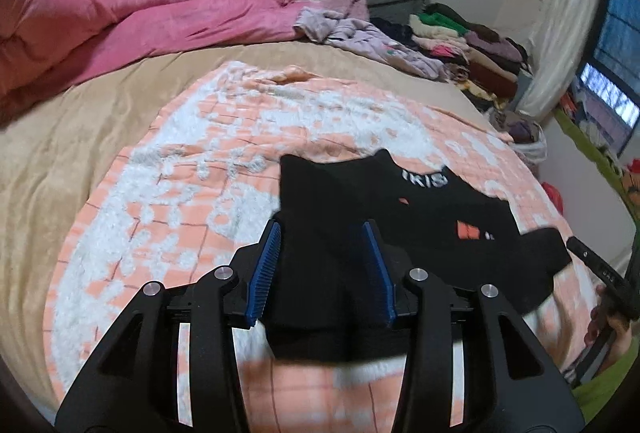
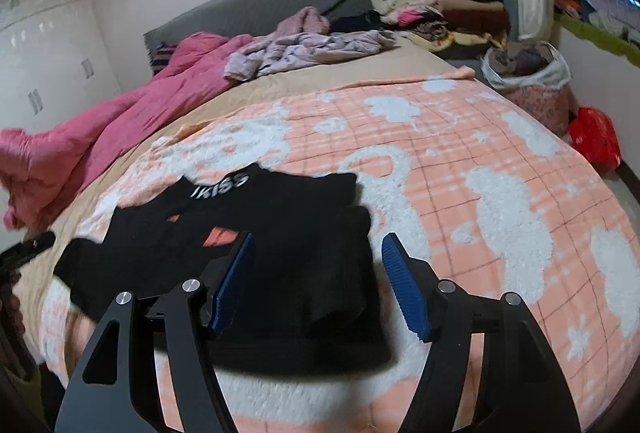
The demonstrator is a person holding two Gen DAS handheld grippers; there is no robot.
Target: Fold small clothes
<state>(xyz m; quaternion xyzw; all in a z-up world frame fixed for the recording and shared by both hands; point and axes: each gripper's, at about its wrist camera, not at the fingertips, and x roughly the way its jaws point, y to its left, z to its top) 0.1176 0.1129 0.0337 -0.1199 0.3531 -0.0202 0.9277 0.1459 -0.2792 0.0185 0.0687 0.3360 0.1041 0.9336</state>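
A small black garment [image 1: 420, 209] with white lettering and orange marks lies partly folded on the peach-and-white blanket [image 1: 200, 193]. My left gripper [image 1: 322, 265] hovers over its near left part with blue pads [image 1: 266, 269] apart; black cloth shows between them and neither pad presses on it. In the right wrist view the same garment [image 2: 280, 233] lies left of centre. My right gripper [image 2: 316, 273] stands open over its near right edge, the left pad [image 2: 234, 281] above the cloth and the right pad [image 2: 404, 285] above the blanket [image 2: 480, 193].
A pink quilt [image 1: 120, 17] is bunched at the far left of the bed. Lilac clothes [image 1: 360, 33] and a stack of folded clothes [image 1: 472, 45] sit at the far side. A filled bag [image 2: 532, 81] and a red bag [image 2: 596, 137] stand beyond the bed's right edge.
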